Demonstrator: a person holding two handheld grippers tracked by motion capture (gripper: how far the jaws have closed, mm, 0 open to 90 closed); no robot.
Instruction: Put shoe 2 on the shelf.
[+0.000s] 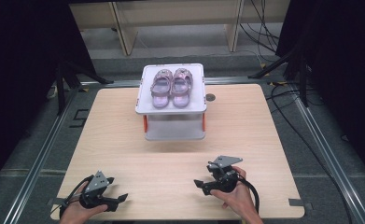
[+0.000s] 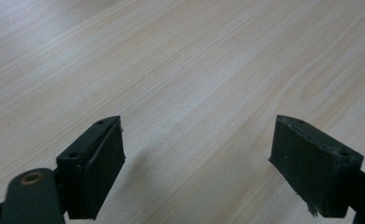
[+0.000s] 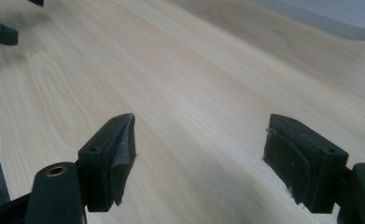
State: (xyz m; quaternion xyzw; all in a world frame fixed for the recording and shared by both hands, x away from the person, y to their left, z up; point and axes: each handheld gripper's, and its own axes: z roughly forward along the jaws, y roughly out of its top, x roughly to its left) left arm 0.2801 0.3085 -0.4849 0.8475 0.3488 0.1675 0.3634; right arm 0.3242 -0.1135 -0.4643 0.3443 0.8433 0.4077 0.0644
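From the high view, a pair of pink children's sandals (image 1: 171, 87) sits side by side on the lid of a white storage box (image 1: 171, 122) at the far middle of the wooden table (image 1: 124, 154). Both grippers rest low at the near edge, well apart from the box: the left gripper (image 1: 122, 199) near the left corner, the right gripper (image 1: 200, 185) nearer the middle, each spread wide and holding nothing. Since the sandals lie close together, with their inner sides seemingly touching, a reach for one could nudge its mate off the lid. The box stands raised, so a push from the front might slide it back.

In the left gripper view, the left gripper (image 2: 196, 140) points across bare wood grain, jaws released with only tabletop between them. Held this low, a forward sweep risks scraping the pads along the surface.

In the right gripper view, the right gripper (image 3: 200, 135) is likewise wide apart and empty, and the white box's rounded corner (image 3: 339, 18) shows at the upper right. Approaching from this slant, a jaw could strike the box wall before it clears the lid.
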